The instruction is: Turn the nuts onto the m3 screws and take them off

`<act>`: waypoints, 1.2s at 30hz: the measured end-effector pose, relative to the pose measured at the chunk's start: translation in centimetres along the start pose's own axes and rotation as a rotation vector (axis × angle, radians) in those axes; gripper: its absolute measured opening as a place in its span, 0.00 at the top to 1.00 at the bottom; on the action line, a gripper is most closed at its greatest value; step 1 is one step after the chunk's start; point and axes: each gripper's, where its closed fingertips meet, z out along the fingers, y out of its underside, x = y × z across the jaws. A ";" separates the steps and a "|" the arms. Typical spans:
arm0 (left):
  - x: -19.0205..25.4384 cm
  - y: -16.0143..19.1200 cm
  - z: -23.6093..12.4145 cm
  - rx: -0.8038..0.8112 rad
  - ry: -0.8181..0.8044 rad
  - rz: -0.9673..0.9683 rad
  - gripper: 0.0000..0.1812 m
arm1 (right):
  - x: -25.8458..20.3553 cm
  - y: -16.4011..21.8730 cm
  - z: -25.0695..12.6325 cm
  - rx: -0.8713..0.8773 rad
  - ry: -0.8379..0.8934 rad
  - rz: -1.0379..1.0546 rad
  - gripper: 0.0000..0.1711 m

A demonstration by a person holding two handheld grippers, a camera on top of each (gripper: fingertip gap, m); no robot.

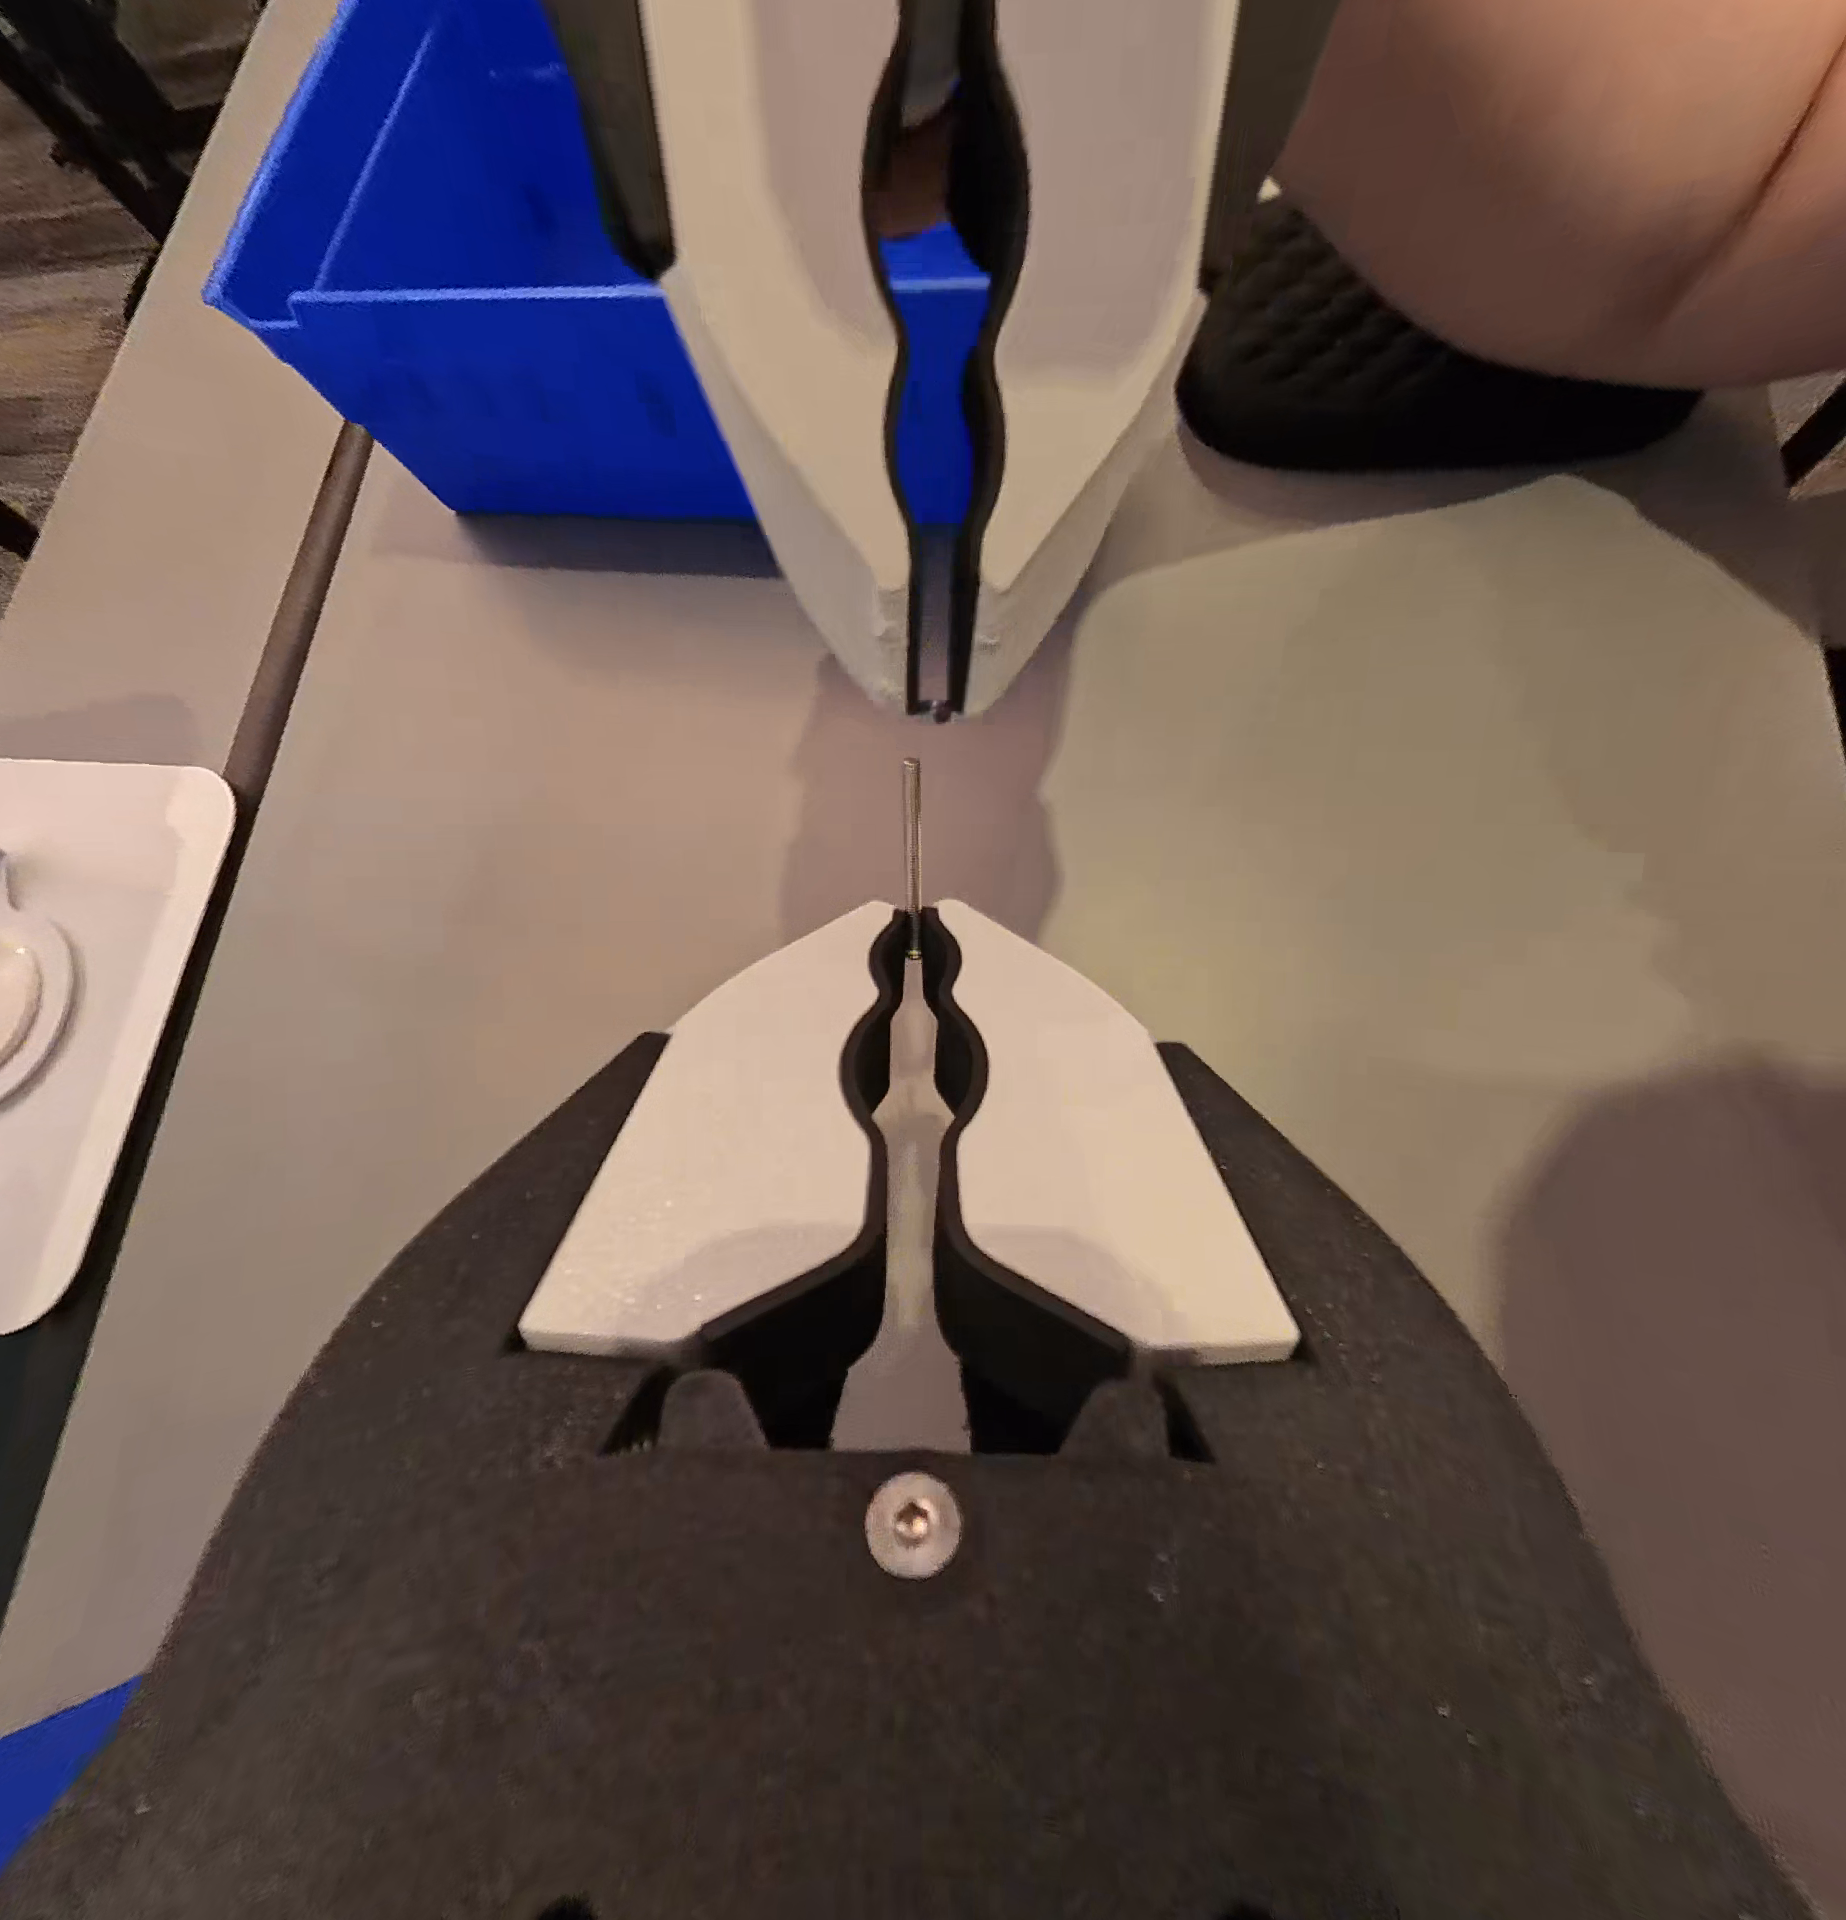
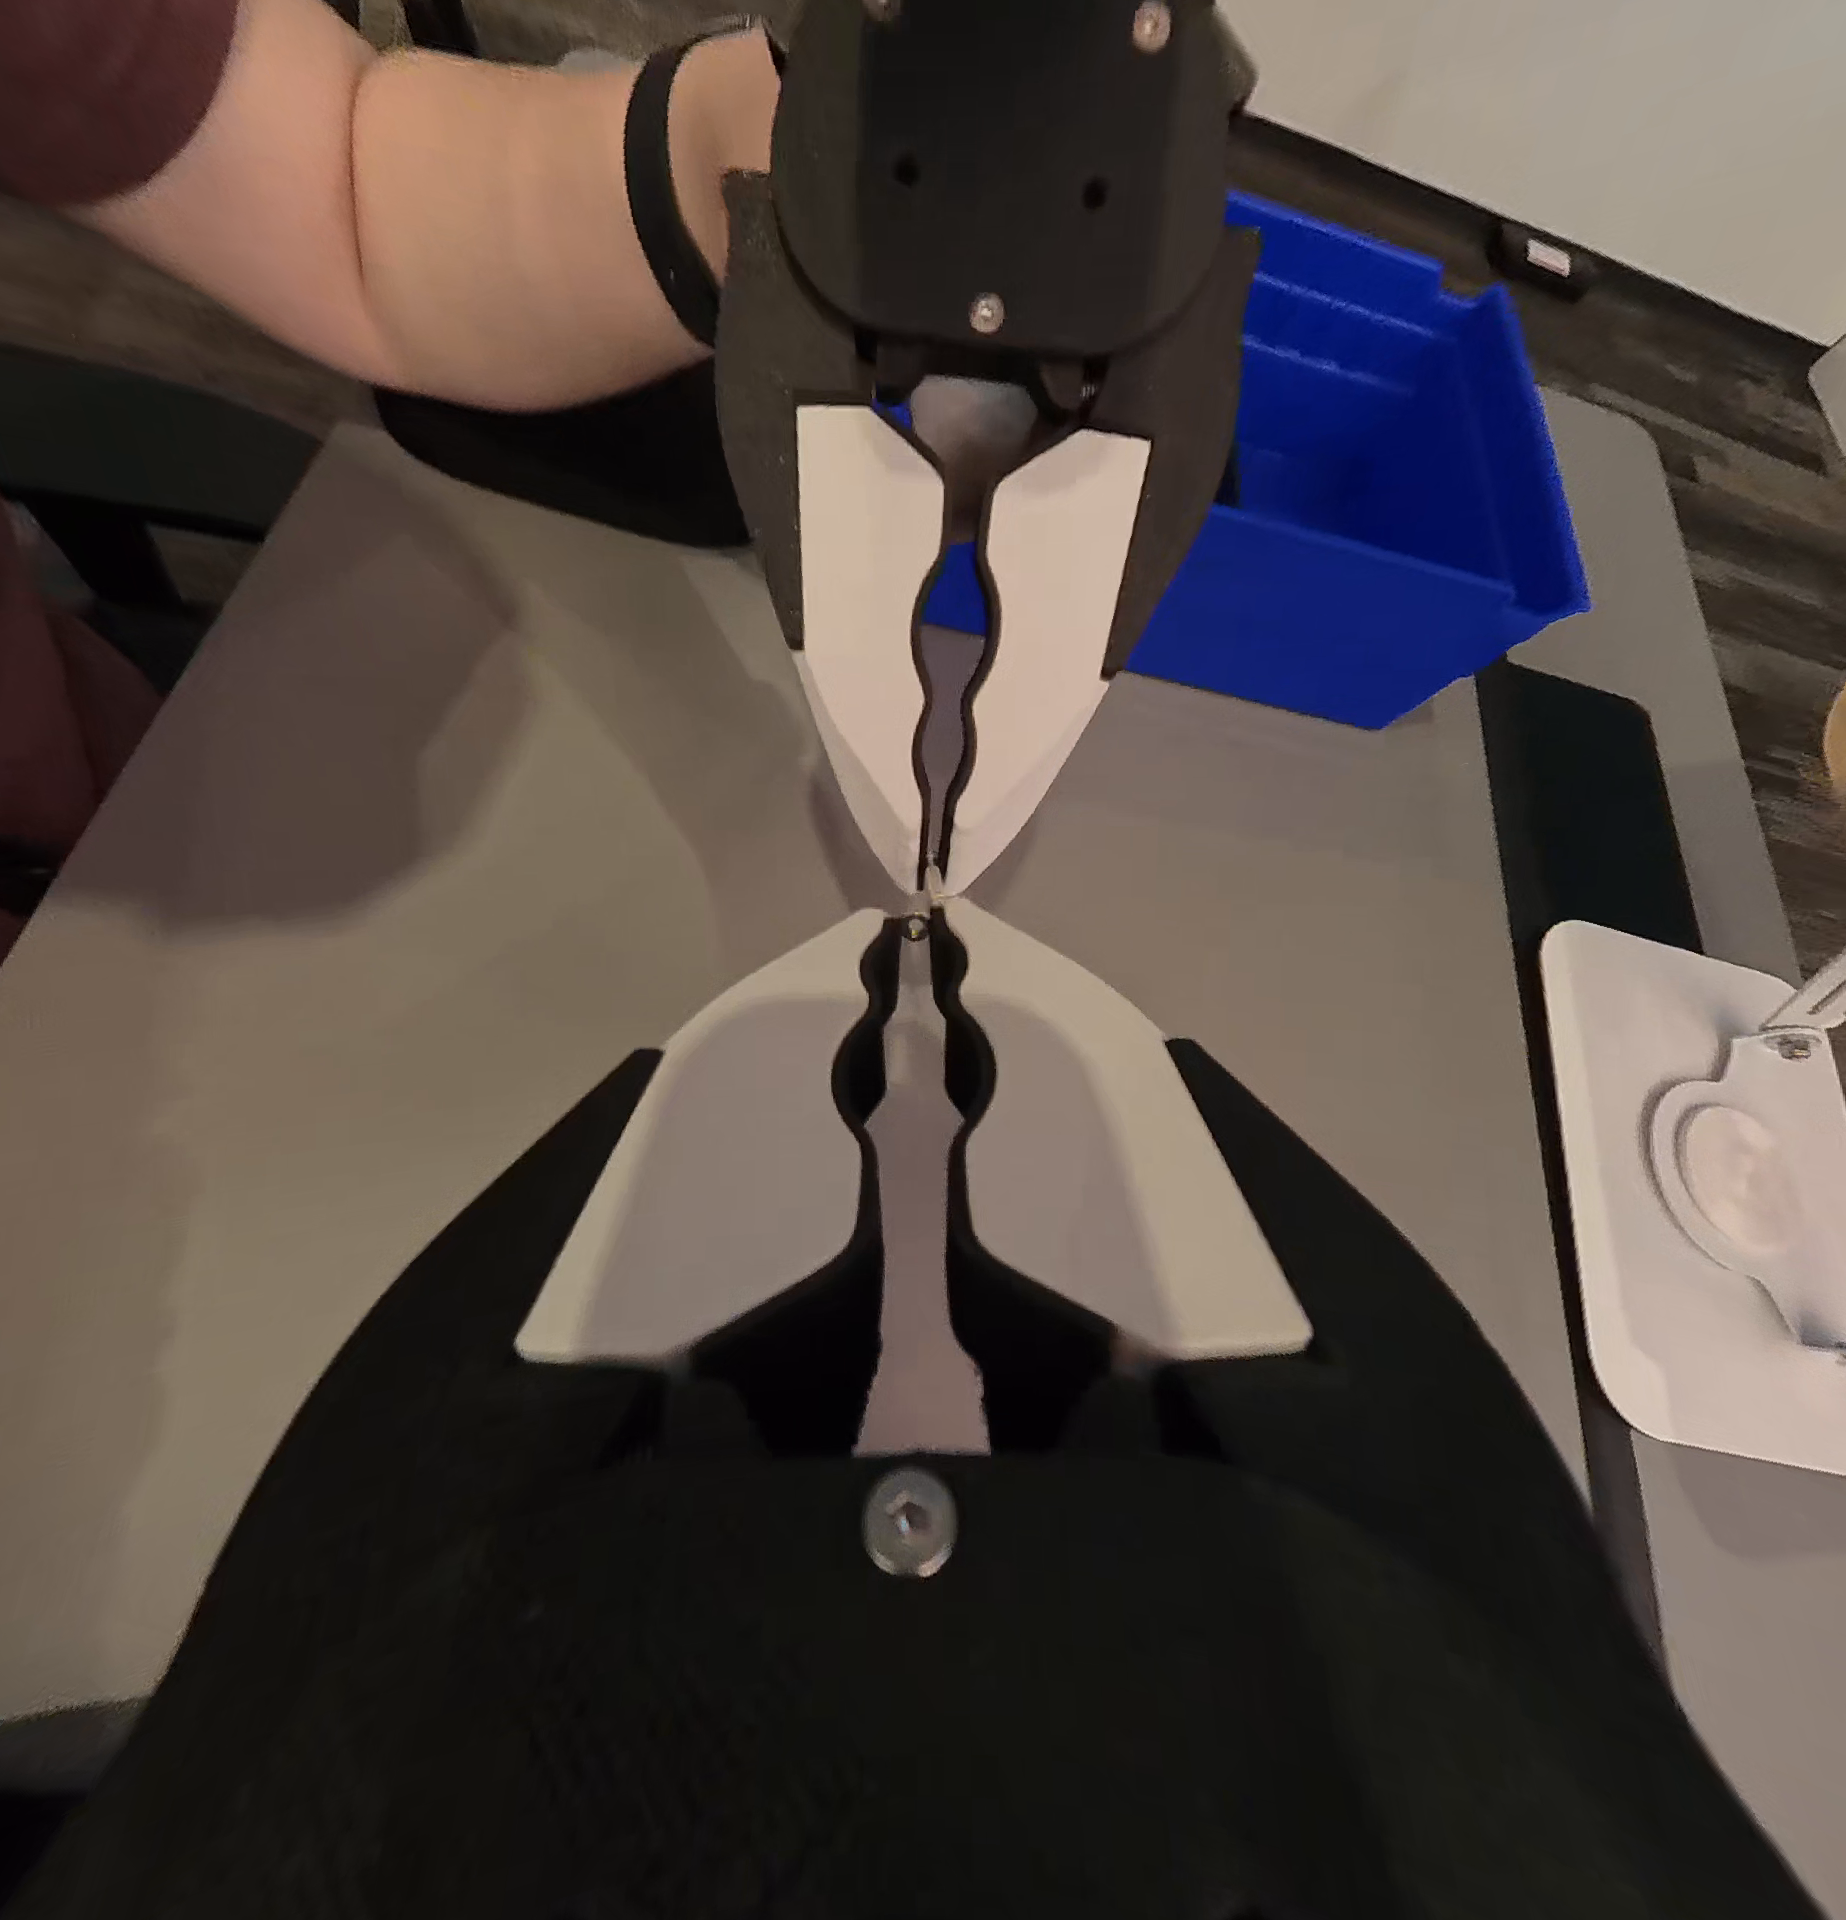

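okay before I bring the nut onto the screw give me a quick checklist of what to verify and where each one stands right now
1. Left gripper shut on the screw: ok, shank sticks out past the fingertips.
2. Right gripper shut on the nut: ok, a small nut sits at its tips.
3. Screw free end bare: ok, no nut on it in the left wrist view.
4. Nut and screw in line: cannot tell; they look close to coaxial, a small gap remains.
5. Nut square to the screw axis: cannot tell, too small.
6. Blue bin out of the way: ok, behind the right gripper.
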 end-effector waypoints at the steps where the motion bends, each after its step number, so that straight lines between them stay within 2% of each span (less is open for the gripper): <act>1: 0.1 0.1 0.0 -0.016 -0.003 0.014 0.99 | -0.1 0.2 0.2 -0.012 -0.004 -0.013 0.96; 25: 1.3 0.9 0.9 -0.082 0.025 0.069 0.99 | -1.3 1.0 1.3 -0.113 -0.030 -0.074 0.96; 36: 0.0 1.3 0.6 -0.114 -0.047 0.026 0.99 | 0.1 1.1 1.7 -0.145 0.004 0.185 0.96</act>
